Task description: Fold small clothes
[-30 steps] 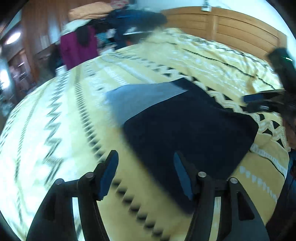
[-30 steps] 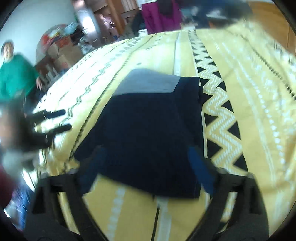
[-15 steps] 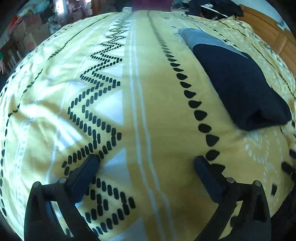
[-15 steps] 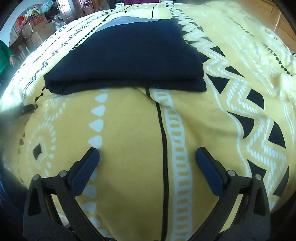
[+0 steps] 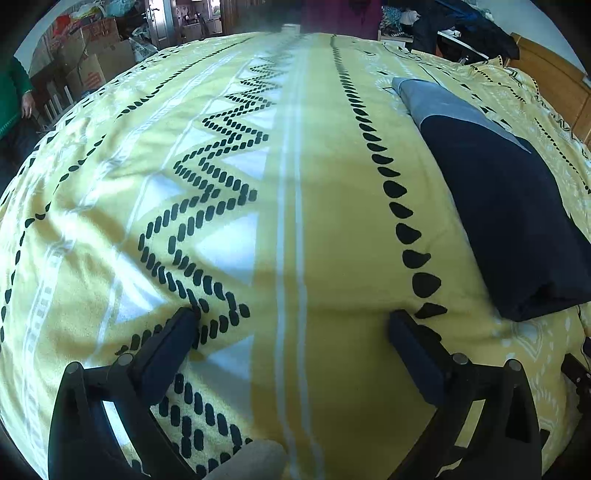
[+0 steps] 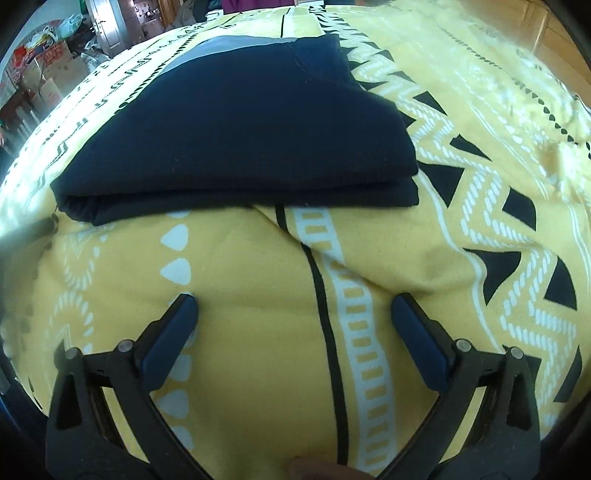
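A folded dark navy garment [image 6: 236, 129] with a grey panel at its far end lies flat on the yellow patterned bedspread [image 6: 240, 295]. In the left wrist view the same garment [image 5: 517, 206] sits at the right side. My right gripper [image 6: 295, 317] is open, low over the bedspread just short of the garment's near folded edge. My left gripper [image 5: 291, 328] is open too, over bare bedspread [image 5: 295, 184] to the left of the garment. Neither holds anything.
Cardboard boxes [image 5: 92, 62] and clutter stand beyond the bed's far left edge, by a person's green sleeve [image 5: 11, 96]. A wooden headboard [image 5: 554, 85] and piled dark clothes [image 5: 461, 22] are at the far right.
Both grippers have drawn back from the garment and dropped low over the bedspread. The left one swung left, so the garment now sits at its right side.
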{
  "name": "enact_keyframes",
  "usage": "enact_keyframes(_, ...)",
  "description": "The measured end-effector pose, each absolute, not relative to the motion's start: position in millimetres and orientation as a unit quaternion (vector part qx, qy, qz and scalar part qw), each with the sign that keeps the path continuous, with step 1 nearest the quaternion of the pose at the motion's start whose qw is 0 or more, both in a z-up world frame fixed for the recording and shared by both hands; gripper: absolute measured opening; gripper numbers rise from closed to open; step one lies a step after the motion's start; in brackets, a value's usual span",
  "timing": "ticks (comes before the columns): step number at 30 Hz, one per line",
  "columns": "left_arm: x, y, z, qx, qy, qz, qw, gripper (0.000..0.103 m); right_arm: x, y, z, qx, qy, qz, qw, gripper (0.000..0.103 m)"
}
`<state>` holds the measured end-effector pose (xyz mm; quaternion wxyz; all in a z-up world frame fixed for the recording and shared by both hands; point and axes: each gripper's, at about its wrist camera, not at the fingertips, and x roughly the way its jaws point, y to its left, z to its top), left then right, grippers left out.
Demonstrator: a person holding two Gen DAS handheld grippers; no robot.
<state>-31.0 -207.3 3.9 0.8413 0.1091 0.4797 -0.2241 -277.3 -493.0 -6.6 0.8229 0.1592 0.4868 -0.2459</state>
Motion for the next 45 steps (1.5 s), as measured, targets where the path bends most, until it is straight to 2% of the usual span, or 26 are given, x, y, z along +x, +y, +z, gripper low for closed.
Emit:
enact_keyframes(3, -30, -208, 17, 0.087, 0.485, -0.233, 0.838, 0.103, -279, -489, 6, 0.135, 0.495, -0.251, 0.821, 0.103)
enact_keyframes(5, -35, -207, 38, 0.071, 0.473, -0.246, 0.843, 0.103, -287, -485, 34, 0.114, 0.471, -0.262, 0.835, 0.103)
enact_keyframes(13, -120, -238, 189, 0.083, 0.295, -0.327, 0.894, 0.103, -314, -471, 176, 0.106, 0.342, -0.285, 0.889, 0.103)
enact_keyframes(20, -177, -258, 271, 0.076, 0.236, -0.388, 0.888, 0.103, -317, -465, 235, 0.103, 0.301, -0.282, 0.905, 0.103)
enact_keyframes(26, -199, -264, 292, 0.089, 0.223, -0.387, 0.890, 0.103, -319, -463, 255, 0.097, 0.291, -0.282, 0.909, 0.103)
enact_keyframes(45, -198, -263, 285, 0.099, 0.232, -0.368, 0.895, 0.103, -321, -459, 253, 0.100, 0.304, -0.276, 0.906, 0.103)
